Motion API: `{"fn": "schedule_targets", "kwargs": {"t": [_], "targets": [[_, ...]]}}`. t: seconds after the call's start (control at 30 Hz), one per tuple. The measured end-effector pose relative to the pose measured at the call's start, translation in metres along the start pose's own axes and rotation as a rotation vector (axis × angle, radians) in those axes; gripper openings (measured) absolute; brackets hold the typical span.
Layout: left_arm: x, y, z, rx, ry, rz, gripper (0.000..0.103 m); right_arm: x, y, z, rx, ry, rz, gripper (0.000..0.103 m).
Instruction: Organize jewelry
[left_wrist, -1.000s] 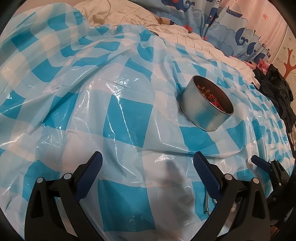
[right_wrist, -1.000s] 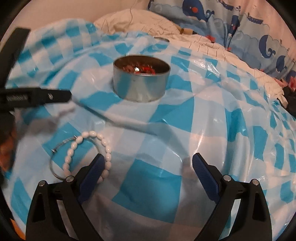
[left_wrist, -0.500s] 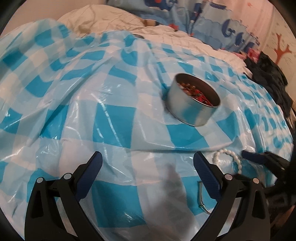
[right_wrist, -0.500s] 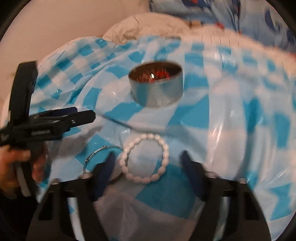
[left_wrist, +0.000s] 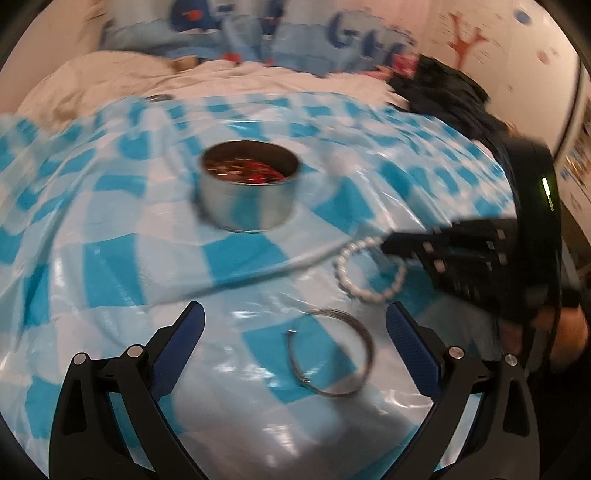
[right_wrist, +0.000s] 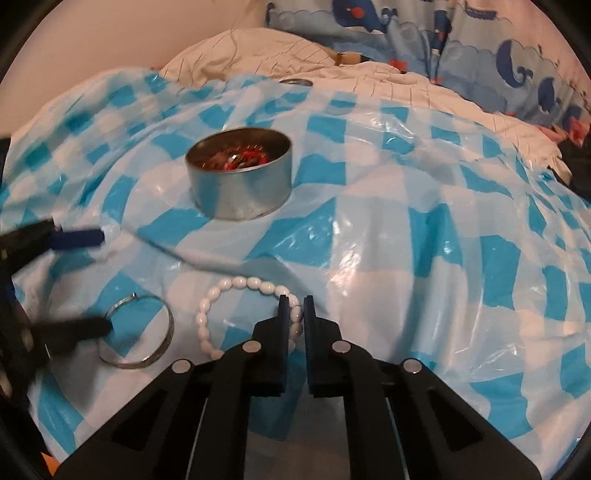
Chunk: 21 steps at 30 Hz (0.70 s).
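A white bead bracelet (right_wrist: 240, 284) lies on the blue-and-white checked plastic sheet (right_wrist: 406, 221). My right gripper (right_wrist: 294, 301) is closing on its near side, with a bead pinched between the pads. In the left wrist view this gripper (left_wrist: 391, 245) reaches in from the right onto the bracelet (left_wrist: 364, 293). A thin silver bangle (left_wrist: 367, 354) lies flat between the wide-open fingers of my left gripper (left_wrist: 295, 321). The right wrist view shows the bangle (right_wrist: 168, 332) left of the bracelet, with the left gripper (right_wrist: 86, 282) astride it. A round metal tin (right_wrist: 240, 177) holding red and metallic jewelry stands beyond; it also shows in the left view (left_wrist: 249, 192).
The sheet covers a bed with a white quilt (right_wrist: 258, 48) and whale-print bedding (right_wrist: 443, 33) at the back. A small metal lid (right_wrist: 295, 82) rests at the sheet's far edge. Dark clothes (left_wrist: 454, 96) are piled at the right. A person's hand (left_wrist: 569, 332) holds the right gripper.
My right gripper's jaws have gone from wide open to closed on the bead bracelet. My left gripper swung right and rolled, so the bangle now sits between its open fingers.
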<state>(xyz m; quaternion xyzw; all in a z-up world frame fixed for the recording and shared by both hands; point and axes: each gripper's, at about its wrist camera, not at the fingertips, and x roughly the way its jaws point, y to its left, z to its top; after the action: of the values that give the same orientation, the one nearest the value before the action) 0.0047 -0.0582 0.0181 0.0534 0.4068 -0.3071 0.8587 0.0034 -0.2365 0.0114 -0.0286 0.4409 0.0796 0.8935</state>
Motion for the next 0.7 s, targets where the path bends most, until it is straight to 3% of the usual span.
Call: {"fn": "schedule_targets", "kwargs": {"t": [0.07,0.13,0.2,0.3,0.53,0.6,0.63,0.67,0.7], "targets": [[0.005,-0.008,-0.001,0.045,0.017,-0.007,0.094,0.001,0.000,0.000,0.004,0.007,0.008,0.008],[0.011,-0.014,-0.004,0.079,0.040,-0.014,0.083,0.005,0.001,-0.001,0.011,0.027,0.026,0.008],[0.019,-0.015,-0.008,0.085,0.089,-0.015,0.062,0.006,0.000,-0.001,0.018,0.030,0.030,0.012],[0.020,-0.009,-0.009,0.053,0.098,-0.037,0.055,0.004,0.001,-0.002,0.020,0.023,0.035,0.023],[0.020,0.014,-0.010,-0.079,0.103,-0.126,0.051,0.008,0.002,-0.003,0.026,0.035,0.044,0.031],[0.022,0.015,-0.010,-0.068,0.122,-0.073,0.016,0.009,0.004,-0.004,0.012,0.040,0.038,0.031],[0.023,0.016,-0.010,-0.051,0.131,-0.024,0.008,0.009,0.006,-0.004,0.005,0.041,0.033,0.031],[0.023,0.016,-0.009,-0.029,0.135,0.039,0.006,0.009,0.007,-0.004,0.000,0.042,0.031,0.027],[0.023,0.017,-0.009,-0.006,0.129,0.117,0.006,0.009,0.008,-0.004,-0.007,0.043,0.033,0.015]]}}
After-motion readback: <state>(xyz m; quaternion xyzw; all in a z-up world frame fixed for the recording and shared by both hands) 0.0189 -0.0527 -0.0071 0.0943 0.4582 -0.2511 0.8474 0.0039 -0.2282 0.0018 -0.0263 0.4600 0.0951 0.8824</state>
